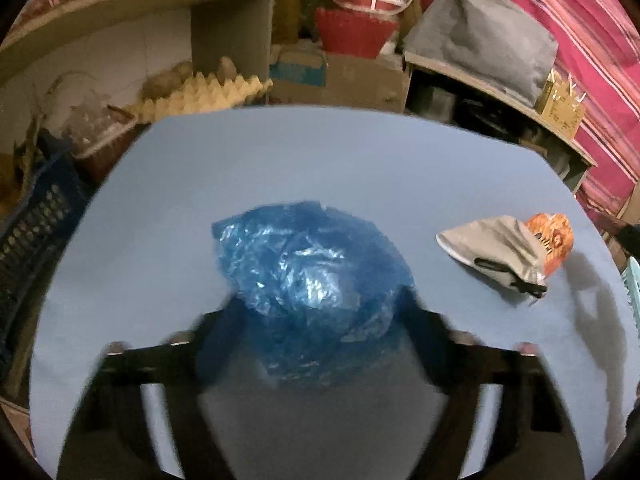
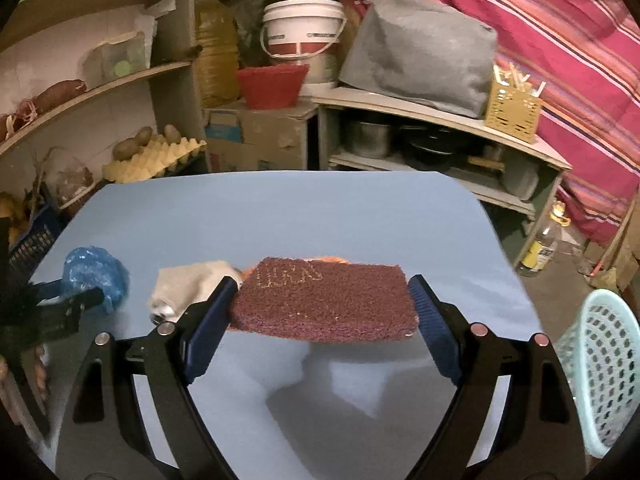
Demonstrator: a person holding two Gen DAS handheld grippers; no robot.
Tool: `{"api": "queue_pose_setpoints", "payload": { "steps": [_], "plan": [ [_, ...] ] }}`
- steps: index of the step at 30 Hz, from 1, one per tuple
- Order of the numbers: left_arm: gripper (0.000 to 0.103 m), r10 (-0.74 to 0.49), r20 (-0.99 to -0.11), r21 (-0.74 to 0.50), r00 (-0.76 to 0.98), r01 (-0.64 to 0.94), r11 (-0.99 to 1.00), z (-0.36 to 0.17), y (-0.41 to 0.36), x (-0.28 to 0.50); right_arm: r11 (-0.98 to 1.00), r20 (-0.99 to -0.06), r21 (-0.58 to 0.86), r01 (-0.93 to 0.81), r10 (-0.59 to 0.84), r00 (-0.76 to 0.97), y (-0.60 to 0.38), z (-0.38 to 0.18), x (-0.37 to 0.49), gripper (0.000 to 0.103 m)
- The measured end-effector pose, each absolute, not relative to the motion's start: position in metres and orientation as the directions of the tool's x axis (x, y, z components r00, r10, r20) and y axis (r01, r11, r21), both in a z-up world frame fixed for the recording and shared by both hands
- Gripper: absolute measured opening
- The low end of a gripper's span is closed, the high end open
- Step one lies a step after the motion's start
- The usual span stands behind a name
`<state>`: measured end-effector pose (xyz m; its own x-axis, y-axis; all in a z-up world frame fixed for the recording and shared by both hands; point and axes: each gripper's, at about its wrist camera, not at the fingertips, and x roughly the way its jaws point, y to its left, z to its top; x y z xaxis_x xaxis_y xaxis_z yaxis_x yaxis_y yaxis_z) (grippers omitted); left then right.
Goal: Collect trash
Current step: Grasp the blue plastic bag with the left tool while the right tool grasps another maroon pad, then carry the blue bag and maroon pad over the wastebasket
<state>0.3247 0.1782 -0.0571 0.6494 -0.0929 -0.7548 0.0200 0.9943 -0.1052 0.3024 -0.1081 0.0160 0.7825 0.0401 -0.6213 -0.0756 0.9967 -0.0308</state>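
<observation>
L wrist view: left gripper (image 1: 320,300) low centre of frame, blurred. Blue plastic bag (image 1: 312,276), crumpled, sits between its fingers (image 1: 420,332); jaws part-way in, both sides look to be against the bag, but blur hides whether the pads press. Bag lies on blue table (image 1: 320,160), mid-frame. Right of frame: grey-and-orange snack wrapper (image 1: 504,256) flat on table, well apart from bag. Egg tray (image 1: 208,96) w/ potatoes beyond table, upper left.

R wrist view: right gripper (image 2: 322,300) centre, jaws wide, clamped on ends of maroon scouring pad (image 2: 324,300), pad lifted clear of table (image 2: 280,208), shadow beneath. Wrapper (image 2: 192,284) just left of the pad, behind left finger. Blue bag (image 2: 96,272) at left edge w/ other gripper. Pale green basket (image 2: 600,368) lower right, off table edge.
</observation>
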Motion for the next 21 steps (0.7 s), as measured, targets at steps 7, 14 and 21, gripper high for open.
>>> {"api": "queue_pose_setpoints", "payload": {
  "steps": [7, 14, 21],
  "plan": [
    [0.036, -0.112, -0.753, -0.155, 0.649, -0.010, 0.988, -0.055, 0.177, 0.326, 0.999, -0.615, -0.046, -0.010, -0.020, 0.788, -0.168, 0.024, 0.278, 0.085],
    [0.035, -0.073, -0.696, -0.116, 0.714, -0.012, 0.993, -0.023, 0.146, 0.312, 0.998, -0.595, -0.031, 0.054, -0.061, 0.802, -0.234, 0.034, 0.250, 0.085],
    [0.034, -0.050, -0.613, -0.056, 0.789, 0.020, 0.998, 0.018, 0.088, 0.296, 0.994, -0.591, 0.055, 0.093, -0.043, 0.806, -0.292, 0.030, 0.231, 0.085]
  ]
}}
